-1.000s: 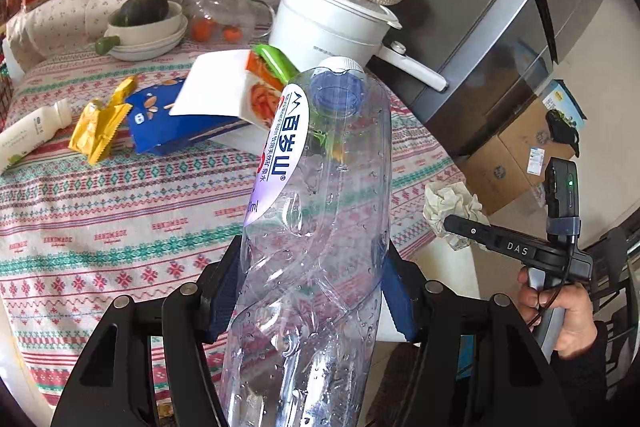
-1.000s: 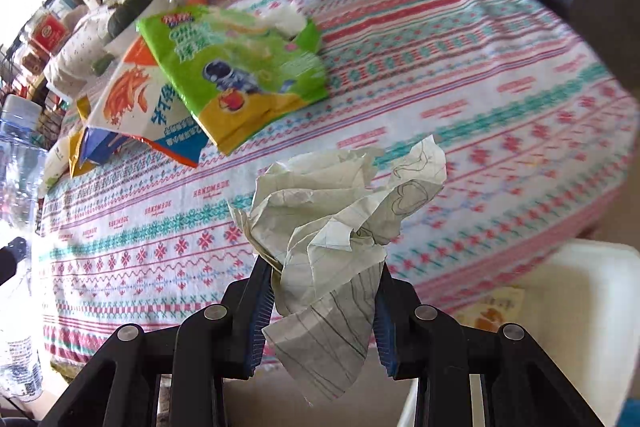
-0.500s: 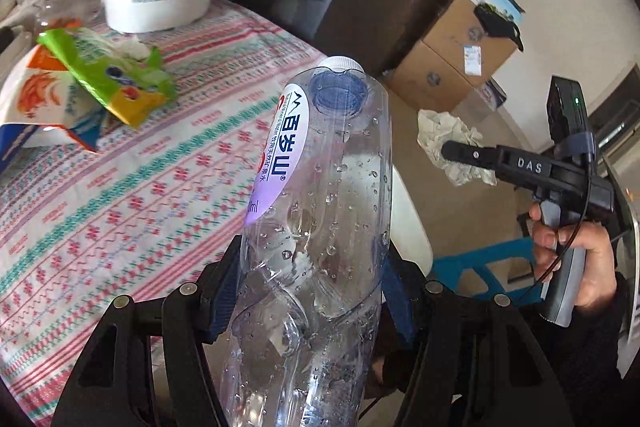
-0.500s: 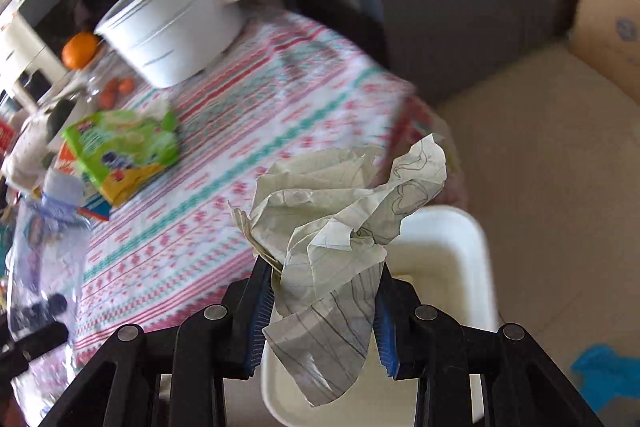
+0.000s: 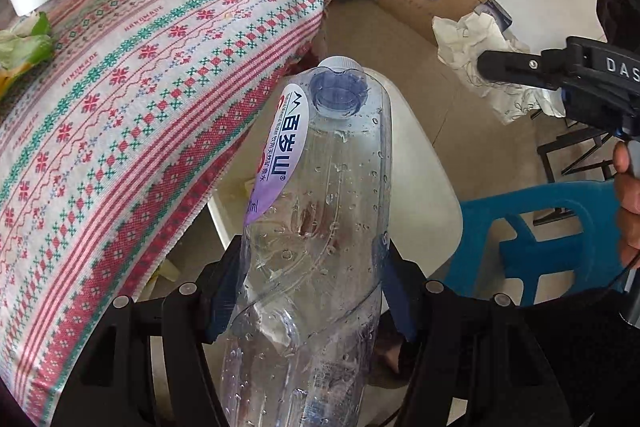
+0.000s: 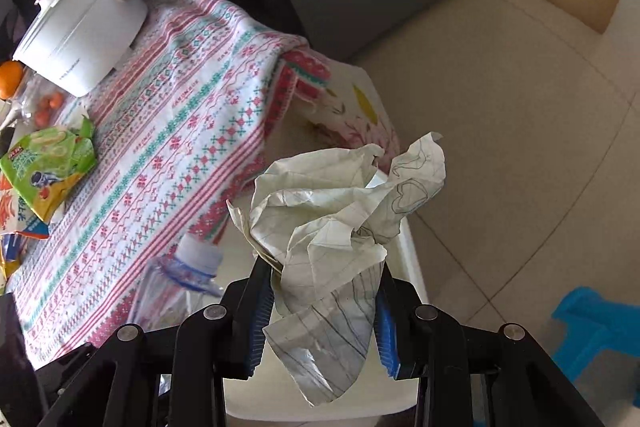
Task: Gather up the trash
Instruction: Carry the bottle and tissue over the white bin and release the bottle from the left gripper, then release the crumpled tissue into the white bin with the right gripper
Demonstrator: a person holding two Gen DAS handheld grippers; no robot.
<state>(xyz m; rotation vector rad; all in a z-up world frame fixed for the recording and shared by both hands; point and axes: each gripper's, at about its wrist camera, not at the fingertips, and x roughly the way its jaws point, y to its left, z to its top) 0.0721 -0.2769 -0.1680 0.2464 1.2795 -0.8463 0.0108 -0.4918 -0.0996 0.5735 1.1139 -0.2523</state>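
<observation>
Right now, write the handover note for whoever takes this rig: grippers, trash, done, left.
Left gripper: shut on the crushed water bottle, over the white bin beside the table.
Right gripper: shut on the crumpled paper, also above the bin.
Done: both pieces are lifted off the table.
Left: release both into the bin; the green snack bag and other wrappers remain on the tablecloth.

Both wrist views steeply downward, close, sharing the white bin (image 5: 432,187) beside the table (image 6: 168,131)
</observation>
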